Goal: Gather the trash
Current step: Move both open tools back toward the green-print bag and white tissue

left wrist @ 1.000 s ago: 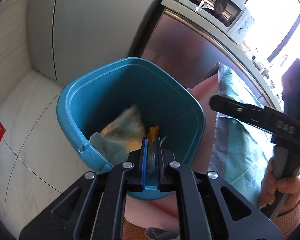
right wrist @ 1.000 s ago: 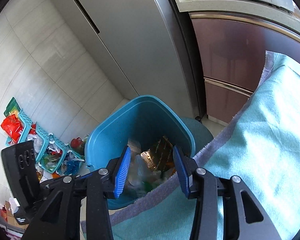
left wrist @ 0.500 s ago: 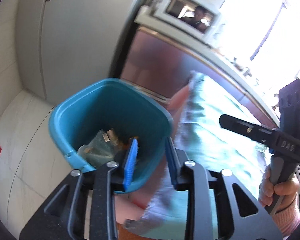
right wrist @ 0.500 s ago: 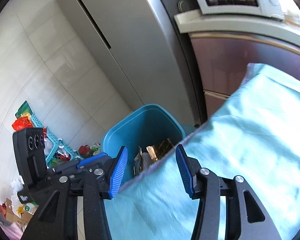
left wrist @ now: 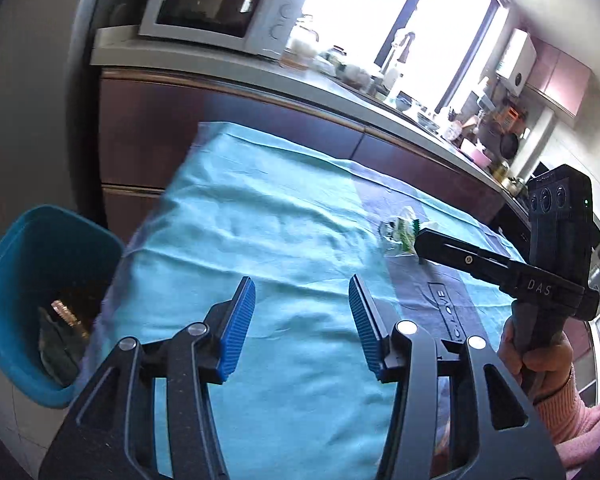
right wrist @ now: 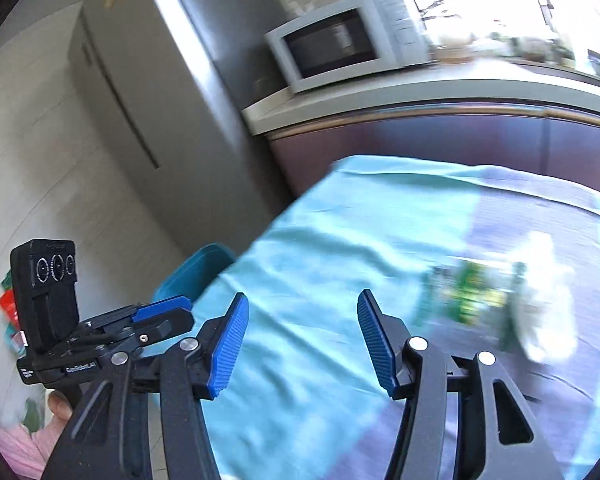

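trash: green-and-white wrapper lying on teal tablecloth, label unreadable | bin: blue, beside the table edge, holds crumpled wrappers | cloth print "LOVE" | left gripper: jaws spread, empty, above cloth | right gripper: spread, empty, marked "DAS", near the wrapper | microwave on counter

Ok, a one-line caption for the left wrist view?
Open left claw over the teal tablecloth, blue bin at left, green-white wrapper ahead.
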Demonstrator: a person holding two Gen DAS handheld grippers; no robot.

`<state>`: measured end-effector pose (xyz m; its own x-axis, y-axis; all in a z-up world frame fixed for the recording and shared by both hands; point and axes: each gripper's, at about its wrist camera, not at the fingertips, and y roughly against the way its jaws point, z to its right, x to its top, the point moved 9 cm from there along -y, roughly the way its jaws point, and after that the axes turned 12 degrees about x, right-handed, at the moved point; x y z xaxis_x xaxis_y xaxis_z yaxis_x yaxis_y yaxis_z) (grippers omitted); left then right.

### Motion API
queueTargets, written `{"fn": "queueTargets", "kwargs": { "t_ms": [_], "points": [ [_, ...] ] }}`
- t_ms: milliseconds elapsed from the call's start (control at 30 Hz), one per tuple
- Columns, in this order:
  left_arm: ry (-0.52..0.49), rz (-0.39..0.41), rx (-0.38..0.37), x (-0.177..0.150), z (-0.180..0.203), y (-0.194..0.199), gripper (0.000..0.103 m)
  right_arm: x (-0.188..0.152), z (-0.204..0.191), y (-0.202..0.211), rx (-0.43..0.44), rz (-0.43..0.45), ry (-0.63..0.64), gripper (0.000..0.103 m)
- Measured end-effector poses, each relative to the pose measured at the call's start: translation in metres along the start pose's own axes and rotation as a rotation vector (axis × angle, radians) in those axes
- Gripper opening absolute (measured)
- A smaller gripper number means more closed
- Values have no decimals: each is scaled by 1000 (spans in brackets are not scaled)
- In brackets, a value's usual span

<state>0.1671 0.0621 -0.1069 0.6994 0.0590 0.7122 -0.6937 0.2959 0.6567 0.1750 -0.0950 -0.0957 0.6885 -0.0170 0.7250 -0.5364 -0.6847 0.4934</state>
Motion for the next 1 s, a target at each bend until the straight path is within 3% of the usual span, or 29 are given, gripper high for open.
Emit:
{"fn": "queueTargets", "kwargs": {
  "t_ms": [267, 400, 733, 1000],
  "points": [
    [-68, -92, -85, 2, 74, -53, 51, -6, 85, 55, -160, 91, -134, 54],
    [-100, -122, -96, 8, 98, -76, 52, -4, 119, 61, -192, 89, -187, 55],
    [-110, -202, -68, 18, 122, -125, 54, -4, 149, 42, -148, 38, -251, 55],
    [-92, -269, -101, 18, 134, -155, 52, -5, 156, 27, -111, 15, -286, 53]
  ]
}}
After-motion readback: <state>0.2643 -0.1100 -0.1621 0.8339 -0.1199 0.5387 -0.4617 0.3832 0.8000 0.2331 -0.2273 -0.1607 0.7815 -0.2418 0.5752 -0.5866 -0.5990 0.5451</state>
